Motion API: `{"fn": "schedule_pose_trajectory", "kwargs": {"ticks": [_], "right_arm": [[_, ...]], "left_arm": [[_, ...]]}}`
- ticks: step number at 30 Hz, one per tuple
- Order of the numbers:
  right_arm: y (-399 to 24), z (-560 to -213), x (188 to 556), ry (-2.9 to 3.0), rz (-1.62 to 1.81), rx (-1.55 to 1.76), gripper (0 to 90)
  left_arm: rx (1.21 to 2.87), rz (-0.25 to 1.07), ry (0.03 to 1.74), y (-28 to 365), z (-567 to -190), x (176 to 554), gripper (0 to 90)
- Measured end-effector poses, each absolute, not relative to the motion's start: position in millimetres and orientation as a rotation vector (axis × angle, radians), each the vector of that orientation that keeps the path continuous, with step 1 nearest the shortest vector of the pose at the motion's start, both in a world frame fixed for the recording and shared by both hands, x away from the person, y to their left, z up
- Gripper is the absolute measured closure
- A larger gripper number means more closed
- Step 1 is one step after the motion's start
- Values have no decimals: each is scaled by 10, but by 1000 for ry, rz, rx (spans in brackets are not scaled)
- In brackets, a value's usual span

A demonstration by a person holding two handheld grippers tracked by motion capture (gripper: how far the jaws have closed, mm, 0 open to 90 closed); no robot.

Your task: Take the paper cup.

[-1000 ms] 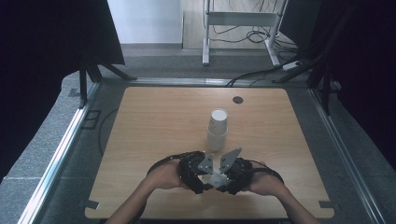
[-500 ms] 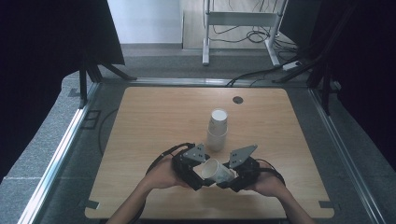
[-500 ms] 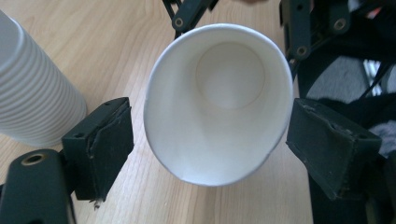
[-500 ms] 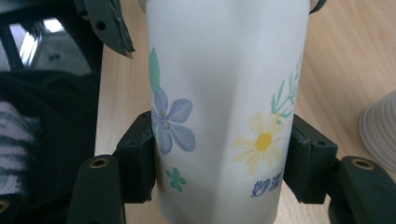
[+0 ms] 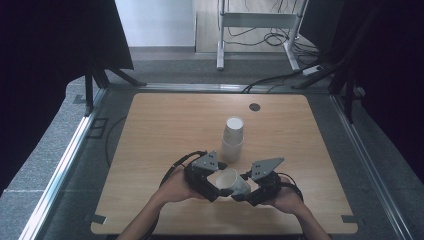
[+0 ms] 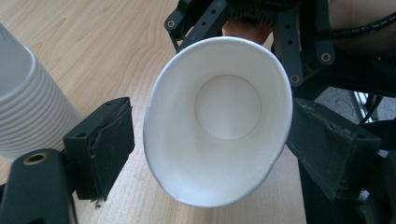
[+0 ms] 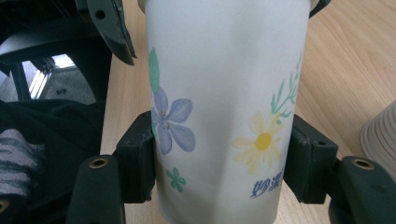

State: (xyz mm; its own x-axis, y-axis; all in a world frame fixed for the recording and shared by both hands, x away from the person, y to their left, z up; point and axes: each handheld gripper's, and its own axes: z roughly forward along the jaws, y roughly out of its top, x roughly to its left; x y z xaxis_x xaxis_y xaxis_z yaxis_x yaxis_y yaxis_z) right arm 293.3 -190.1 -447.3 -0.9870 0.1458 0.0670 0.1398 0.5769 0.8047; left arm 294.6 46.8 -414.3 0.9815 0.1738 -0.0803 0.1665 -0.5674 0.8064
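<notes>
A white paper cup [image 5: 233,182] printed with flowers lies on its side between my two grippers near the table's front edge. My right gripper [image 7: 222,168] is shut on the cup's body [image 7: 224,107], with both pads pressed into its wall. In the left gripper view the cup's open mouth [image 6: 219,116] faces the camera, squeezed into an oval. My left gripper [image 6: 210,140] stands open around that rim, with a small gap at its left pad [image 6: 105,140]. In the high view the left gripper [image 5: 207,176] and right gripper [image 5: 252,187] face each other.
A stack of white paper cups [image 5: 233,137] stands upright just beyond the grippers, also at the left gripper view's edge [image 6: 28,107]. A small dark round disc [image 5: 254,106] sits near the wooden table's [image 5: 150,130] far edge. A metal frame and cables lie on the floor behind.
The two grippers have drawn slightly apart and turned, and the cup between them now shows its open mouth toward the left gripper. The stack has not moved.
</notes>
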Motion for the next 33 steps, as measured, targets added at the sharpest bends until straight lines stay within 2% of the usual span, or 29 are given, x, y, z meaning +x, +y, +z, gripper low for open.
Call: {"fn": "schedule_pose_trajectory", "kwargs": {"ticks": [10, 16, 27, 30, 33], "right_arm": [[-1915, -4509, 2916, 2744, 1494, 242, 364], [-1908, -4535, 2913, 2734, 1524, 233, 363], [-1913, -4585, 2941, 2758, 1527, 209, 365], [-1903, -4595, 2949, 2760, 1521, 209, 355], [-1897, -4598, 2961, 2754, 1522, 226, 307]], "left_arm": [[2158, -22, 234, 455, -4177, 2972, 182], [2155, -39, 215, 427, -4192, 2976, 241], [2215, 5, 172, 375, -4150, 2943, 310], [2239, 23, 161, 357, -4127, 2935, 315], [2257, 47, 152, 346, -4100, 2933, 319]]}}
